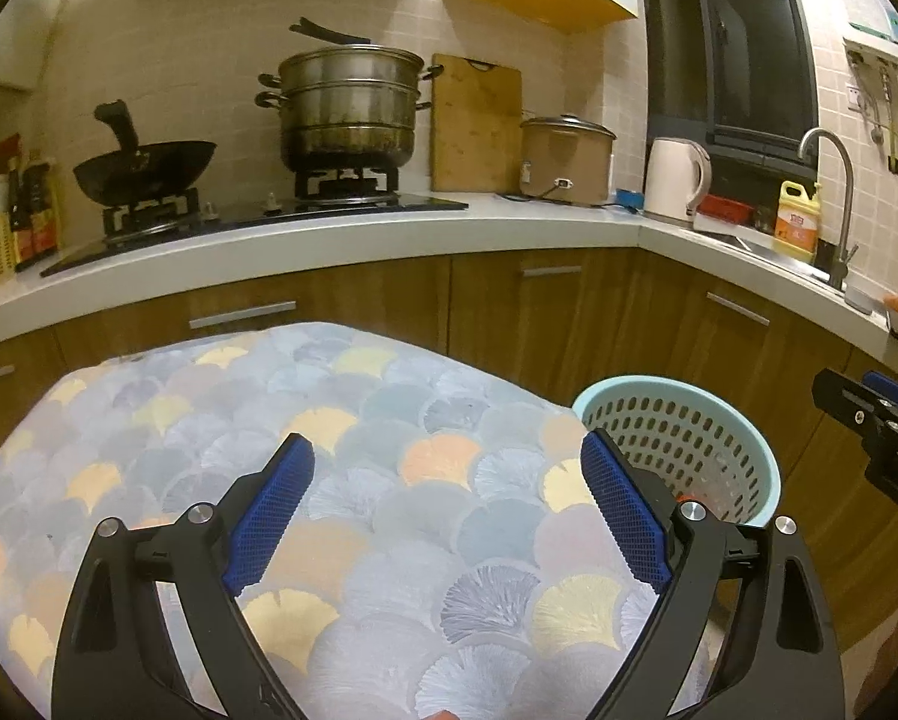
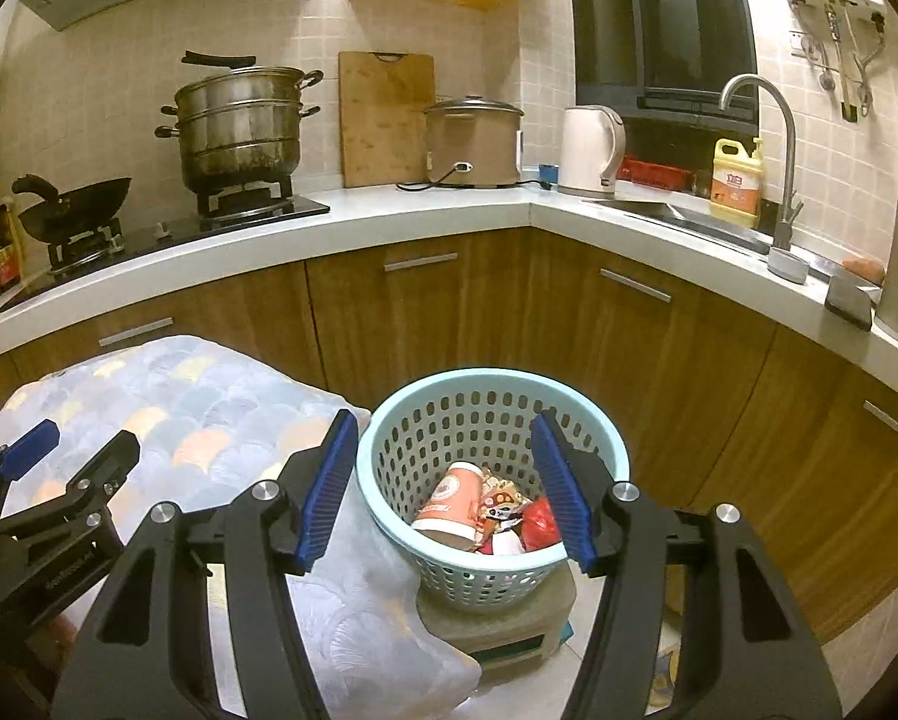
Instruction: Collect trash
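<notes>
The light-blue perforated basket serves as the landmark; it stands on a low stool on the floor, in front of the wooden cabinet doors. Inside it lie the collected trash pieces: an orange-and-white paper cup tipped on its side, a printed wrapper just beside it, and a red piece against the basket's right inner wall.

The right tool hangs above the basket with its blue pads spread apart and nothing between them. The left tool is off to the basket's left, over the surface covered by a fan-patterned cloth; its jaws stand wide and hold nothing. That covered surface touches the basket's left rim. Behind the basket, the kitchen surface carries a rice cooker and a white kettle.
</notes>
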A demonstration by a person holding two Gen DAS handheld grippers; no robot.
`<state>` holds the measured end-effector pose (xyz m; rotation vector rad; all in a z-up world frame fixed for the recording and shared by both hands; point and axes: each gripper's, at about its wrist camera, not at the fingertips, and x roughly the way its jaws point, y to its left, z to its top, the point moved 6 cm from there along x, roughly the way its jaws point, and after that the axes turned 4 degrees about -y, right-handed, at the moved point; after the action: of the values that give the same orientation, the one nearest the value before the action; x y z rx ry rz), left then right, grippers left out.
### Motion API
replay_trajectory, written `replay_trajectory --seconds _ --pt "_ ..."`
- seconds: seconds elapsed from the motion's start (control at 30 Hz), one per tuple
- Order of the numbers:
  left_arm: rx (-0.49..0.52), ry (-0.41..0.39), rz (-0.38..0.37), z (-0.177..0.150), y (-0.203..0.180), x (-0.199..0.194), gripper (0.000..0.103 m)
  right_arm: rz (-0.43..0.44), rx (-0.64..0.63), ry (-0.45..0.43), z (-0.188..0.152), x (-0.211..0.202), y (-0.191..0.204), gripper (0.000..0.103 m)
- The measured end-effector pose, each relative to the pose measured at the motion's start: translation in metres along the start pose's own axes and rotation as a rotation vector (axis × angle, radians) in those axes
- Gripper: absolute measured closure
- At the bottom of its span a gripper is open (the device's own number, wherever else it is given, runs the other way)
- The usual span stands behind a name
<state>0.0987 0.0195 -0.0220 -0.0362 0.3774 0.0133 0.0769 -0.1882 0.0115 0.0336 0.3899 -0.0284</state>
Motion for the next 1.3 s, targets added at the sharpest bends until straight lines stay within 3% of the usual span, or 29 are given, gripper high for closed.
replay_trajectory --seconds 1.3 --pt "-0.031 0.01 -0.004 0.003 0.0032 -0.0024 0.009 0.019 -0.005 0.011 -0.0039 0.0072 0.0067 0.046"
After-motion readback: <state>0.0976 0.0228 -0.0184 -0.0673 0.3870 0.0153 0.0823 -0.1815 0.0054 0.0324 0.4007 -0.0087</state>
